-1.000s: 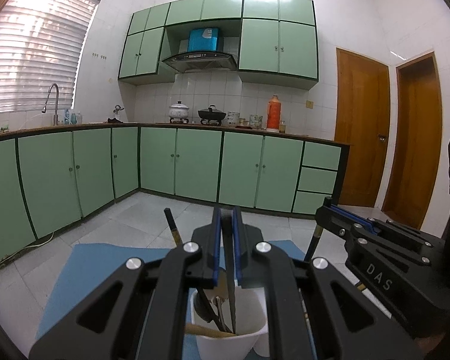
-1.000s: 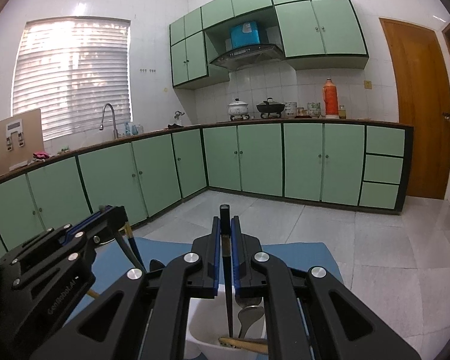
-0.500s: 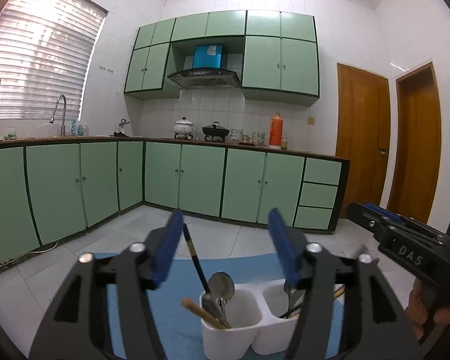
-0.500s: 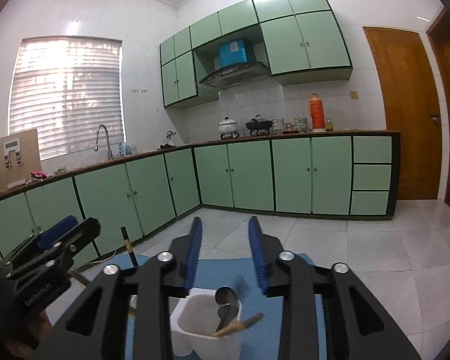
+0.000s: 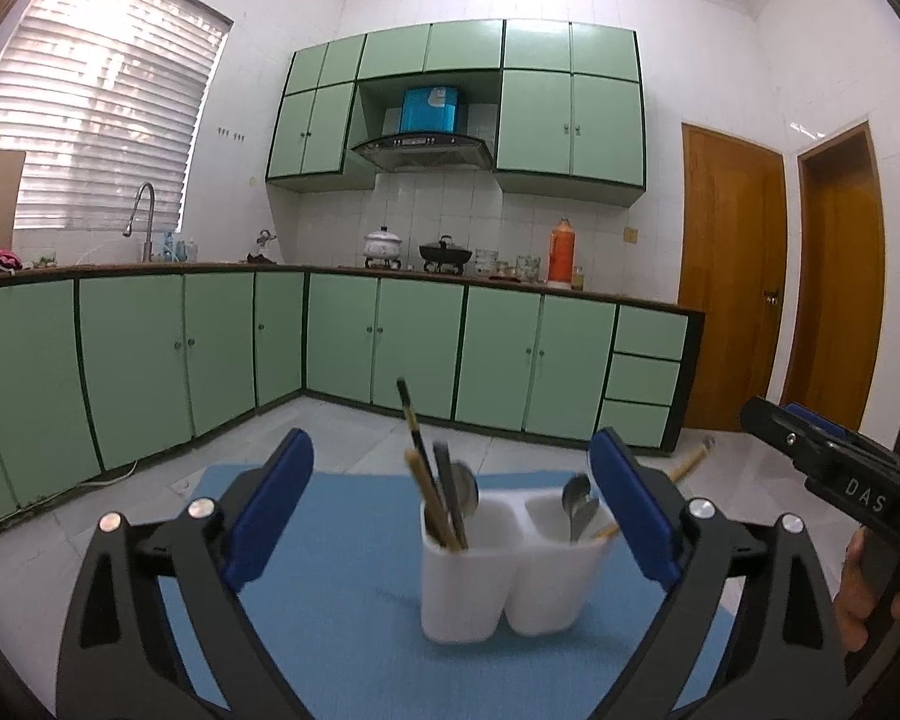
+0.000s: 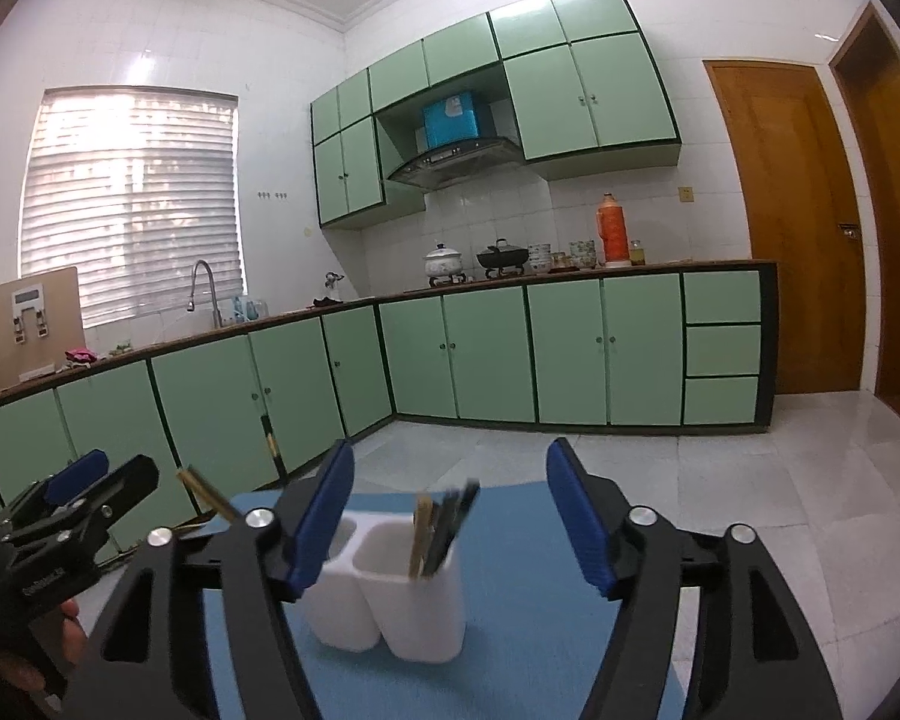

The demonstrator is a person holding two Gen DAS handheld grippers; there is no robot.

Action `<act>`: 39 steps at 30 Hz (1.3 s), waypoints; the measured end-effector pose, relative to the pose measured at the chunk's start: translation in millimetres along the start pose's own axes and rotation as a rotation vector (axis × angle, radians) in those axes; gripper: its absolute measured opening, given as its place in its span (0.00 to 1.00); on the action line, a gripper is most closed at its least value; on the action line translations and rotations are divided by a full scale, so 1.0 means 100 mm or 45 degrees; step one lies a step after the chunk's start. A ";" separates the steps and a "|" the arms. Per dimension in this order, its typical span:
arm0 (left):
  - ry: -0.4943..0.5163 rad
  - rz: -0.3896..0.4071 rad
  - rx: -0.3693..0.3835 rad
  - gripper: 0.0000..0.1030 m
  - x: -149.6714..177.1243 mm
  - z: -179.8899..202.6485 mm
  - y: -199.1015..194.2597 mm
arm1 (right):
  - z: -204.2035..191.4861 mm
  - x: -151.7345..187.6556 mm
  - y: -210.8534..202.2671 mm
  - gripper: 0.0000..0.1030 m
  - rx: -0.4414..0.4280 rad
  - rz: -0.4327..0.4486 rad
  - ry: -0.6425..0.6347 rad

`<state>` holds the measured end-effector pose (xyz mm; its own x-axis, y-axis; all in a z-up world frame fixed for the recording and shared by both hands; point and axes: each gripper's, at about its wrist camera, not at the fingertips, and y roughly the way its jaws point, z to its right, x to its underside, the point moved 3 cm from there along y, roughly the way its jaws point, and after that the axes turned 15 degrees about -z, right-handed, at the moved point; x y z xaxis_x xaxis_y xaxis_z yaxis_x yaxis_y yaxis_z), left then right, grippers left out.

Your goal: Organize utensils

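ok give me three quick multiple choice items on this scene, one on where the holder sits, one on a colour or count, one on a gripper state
1. Where does the white utensil holder stand?
A. on the blue mat
B. on the kitchen counter
C. in the sink

2. How many compartments does the holder have?
A. one
B. two
C. four

3. What is between the pads of the left gripper?
A. a spoon, gripped
B. a chopstick, gripped
C. nothing gripped, the jaws are opening

Answers:
1 A, the holder's base rests on the blue mat in both wrist views.
2 B, two cups stand joined side by side, each with utensils in it.
3 C, the blue pads stand far apart on either side of the holder and press on nothing. The right gripper is likewise opening and grips nothing.
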<state>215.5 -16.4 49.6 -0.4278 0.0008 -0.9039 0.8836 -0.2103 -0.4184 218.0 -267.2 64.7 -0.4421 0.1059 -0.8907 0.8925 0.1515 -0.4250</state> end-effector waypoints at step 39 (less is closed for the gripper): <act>0.028 -0.287 -0.058 0.95 0.55 0.17 -0.85 | -0.15 0.63 -0.87 0.87 0.083 -0.302 -0.051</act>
<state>113.7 -15.6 36.6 -0.6115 0.0642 -0.7886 0.7741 -0.1580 -0.6131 111.7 -259.4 48.1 -0.6374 0.0360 -0.7697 0.7684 0.1040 -0.6315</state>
